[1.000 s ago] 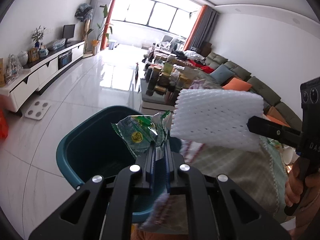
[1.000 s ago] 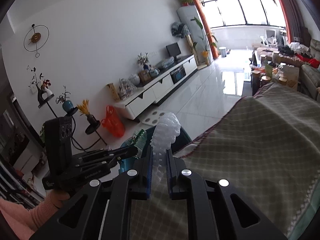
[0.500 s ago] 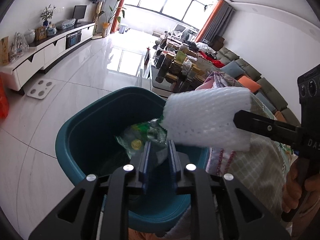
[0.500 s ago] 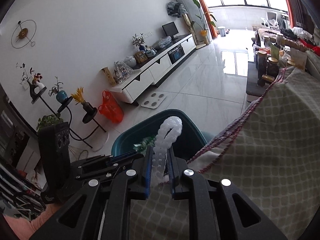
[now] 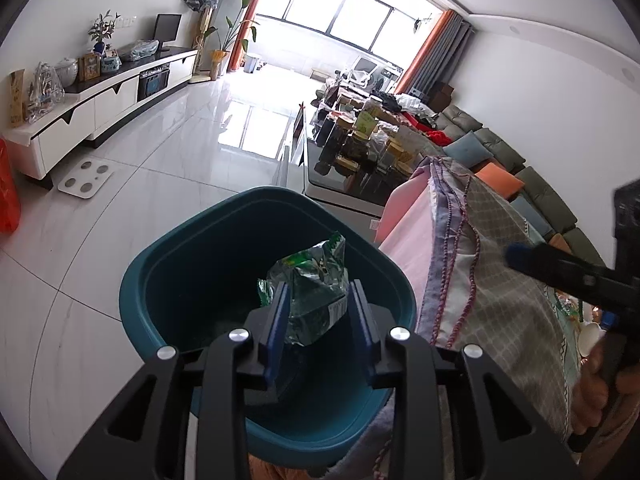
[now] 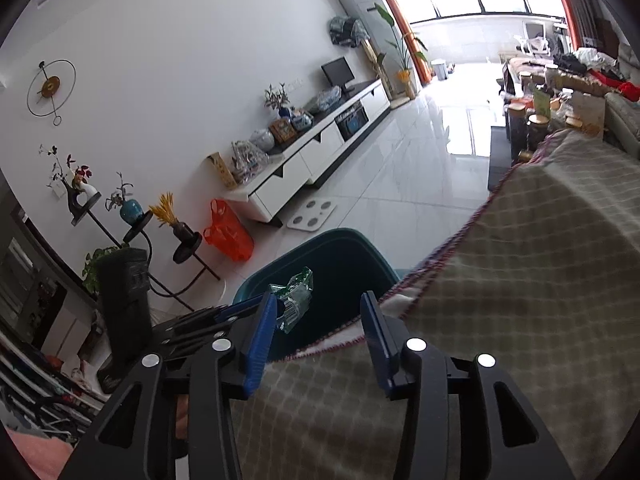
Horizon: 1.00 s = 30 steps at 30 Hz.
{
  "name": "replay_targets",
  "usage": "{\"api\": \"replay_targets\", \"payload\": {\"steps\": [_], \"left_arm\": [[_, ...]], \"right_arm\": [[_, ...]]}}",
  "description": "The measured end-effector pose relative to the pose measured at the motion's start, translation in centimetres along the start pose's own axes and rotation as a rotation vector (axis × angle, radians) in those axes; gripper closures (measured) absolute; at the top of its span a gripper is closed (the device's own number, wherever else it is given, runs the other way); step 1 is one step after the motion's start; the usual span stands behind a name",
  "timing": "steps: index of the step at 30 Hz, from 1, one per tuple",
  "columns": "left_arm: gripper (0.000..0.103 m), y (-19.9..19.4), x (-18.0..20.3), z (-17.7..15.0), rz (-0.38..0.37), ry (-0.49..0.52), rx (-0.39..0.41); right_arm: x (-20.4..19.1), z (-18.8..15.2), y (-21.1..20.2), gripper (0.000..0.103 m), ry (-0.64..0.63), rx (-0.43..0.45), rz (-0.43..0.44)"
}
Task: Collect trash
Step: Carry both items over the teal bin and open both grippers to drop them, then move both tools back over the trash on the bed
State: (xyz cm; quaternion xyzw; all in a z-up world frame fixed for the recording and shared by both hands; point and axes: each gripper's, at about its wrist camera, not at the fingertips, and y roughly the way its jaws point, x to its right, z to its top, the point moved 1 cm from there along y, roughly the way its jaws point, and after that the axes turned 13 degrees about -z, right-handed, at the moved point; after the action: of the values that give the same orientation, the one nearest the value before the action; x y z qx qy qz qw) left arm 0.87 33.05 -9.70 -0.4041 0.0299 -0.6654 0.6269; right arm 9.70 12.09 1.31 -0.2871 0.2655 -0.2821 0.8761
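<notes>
The green wrapper (image 5: 310, 294) sits between the spread pads of our left tool (image 5: 320, 312), low center of the frame, over the teal bin (image 5: 168, 256); contact with either pad we cannot tell. Our right tool (image 6: 318, 320) stands apart and empty above the checked cloth (image 6: 520, 280) at lower right.

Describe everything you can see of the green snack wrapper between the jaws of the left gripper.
The green snack wrapper is a crumpled, shiny foil-like bag, green and silver, with a white printed patch at its lower edge. It sits tilted between the open jaws of the left gripper, seemingly against the left pad and apart from the right. It is above the opening of the teal bin. The right wrist view shows it over the bin too, beside the checked cloth.
</notes>
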Motion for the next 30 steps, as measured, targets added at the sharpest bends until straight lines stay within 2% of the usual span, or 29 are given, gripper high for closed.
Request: {"api": "replay_targets", "payload": {"steps": [6, 9, 12, 15, 18, 20, 22, 24, 30], "left_arm": [[0.07, 0.6, 0.7, 0.2, 0.011, 0.011, -0.019], [0.053, 0.4, 1.5, 0.3, 0.03, 0.04, -0.011], [0.044, -0.2, 2.2, 0.3, 0.052, 0.087, 0.011], [0.044, -0.8, 2.7, 0.3, 0.077, 0.109, 0.022], [0.043, -1.6, 3.0, 0.4, 0.062, 0.114, 0.035], [0.042, -2.4, 3.9, 0.3, 0.034, 0.136, 0.051], [0.032, -3.1, 5.3, 0.1, 0.001, 0.172, 0.068], [0.031, -3.3, 6.8, -0.3, -0.045, 0.2, 0.072], [0.031, -1.4, 14.3, -3.2, -0.289, 0.33, -0.007]], "right_arm": [[1.0, -0.9, -2.0, 0.054, 0.004, 0.021, -0.016], [1.4, -1.4, -2.1, 0.054, 0.01, 0.01, -0.015], [1.7, -1.7, -1.8, 0.054, 0.018, 0.002, -0.012], [1.9, -2.0, -1.6, 0.054, 0.024, 0.0, -0.001], [1.9, -2.4, -2.0, 0.054, 0.018, 0.013, 0.008], [2.1, -2.7, -2.5, 0.053, 0.016, 0.025, 0.005], [2.6, -3.3, -3.5, 0.049, 0.028, 0.042, -0.002], [3.4, -3.9, -4.7, 0.048, 0.035, 0.059, -0.018], [6.8, -6.3, -10.5, 0.048, 0.068, 0.134, -0.136]]}}
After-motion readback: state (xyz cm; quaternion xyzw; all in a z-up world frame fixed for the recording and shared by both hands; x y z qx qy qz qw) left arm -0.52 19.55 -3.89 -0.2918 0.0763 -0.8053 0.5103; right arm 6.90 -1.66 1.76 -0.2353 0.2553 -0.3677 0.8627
